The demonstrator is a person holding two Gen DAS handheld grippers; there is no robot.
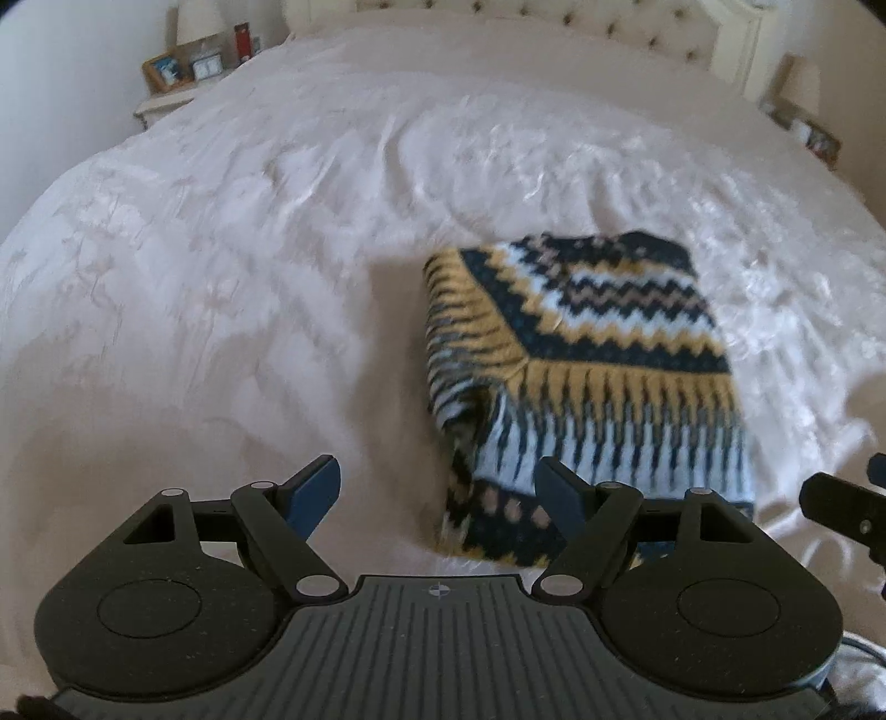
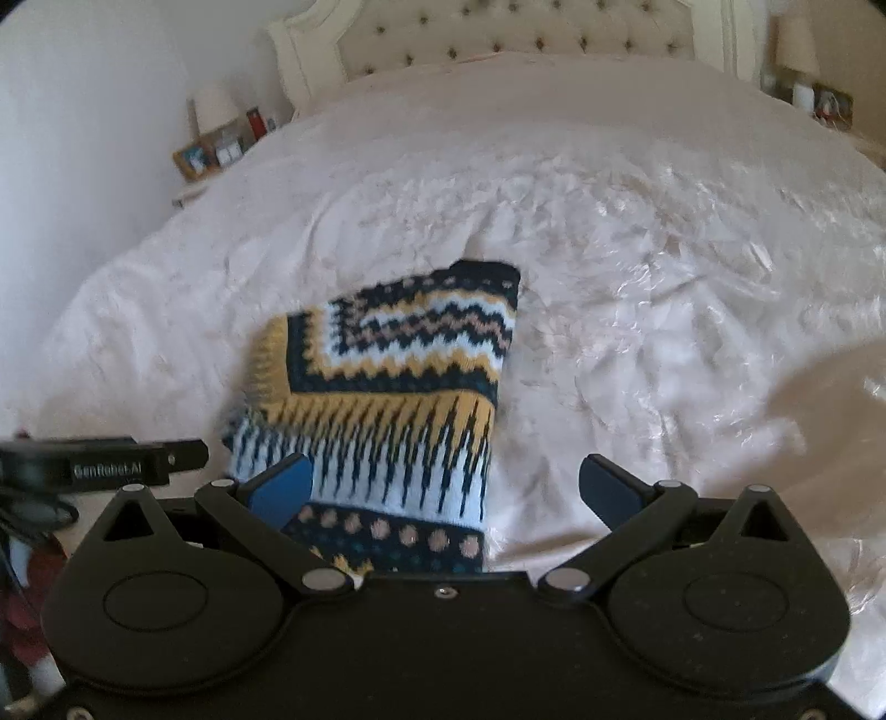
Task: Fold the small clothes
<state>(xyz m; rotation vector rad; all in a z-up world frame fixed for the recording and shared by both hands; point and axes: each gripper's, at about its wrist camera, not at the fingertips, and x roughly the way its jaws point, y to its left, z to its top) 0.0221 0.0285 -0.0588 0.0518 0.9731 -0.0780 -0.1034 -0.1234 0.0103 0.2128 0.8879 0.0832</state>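
So the patterned knit sweater [image 1: 581, 360] is lying folded into a chunky rectangle on the bed [image 1: 221, 277], toward the foot edge nearest the cameras and a bit off to the right side in the left wrist view. Navy, mustard, white and tan zigzag bands, with a dotted navy hem closest to the tongs. It looks flat and settled on the wrinkly pale bedspread, though the pictures are a bit blurry.

The left tongs [image 1: 440, 490] are spread wide with nothing between the blue pads [image 1: 315, 493]; they sit just off the sweater's near left corner, and the right-hand pad overlaps the hem in the picture, though I can't tell if it's touching. The right tongs [image 2: 446, 490] are spread wide too, also holding nothing, hovering over the near hem, with the sweater's right edge falling inside the gap.

Around it: a tufted cream headboard [image 2: 515, 39] at the far edge of the bed. By the far left corner there's a nightstand [image 1: 163, 102] with a lamp [image 1: 196, 22], a framed photo [image 1: 163, 69] and a red bottle-ish thing [image 1: 242, 39]. By the far right corner sits another lamp [image 2: 797, 41] plus some small frames. Nothing sits on the bedspread between the tongs and the sweater.
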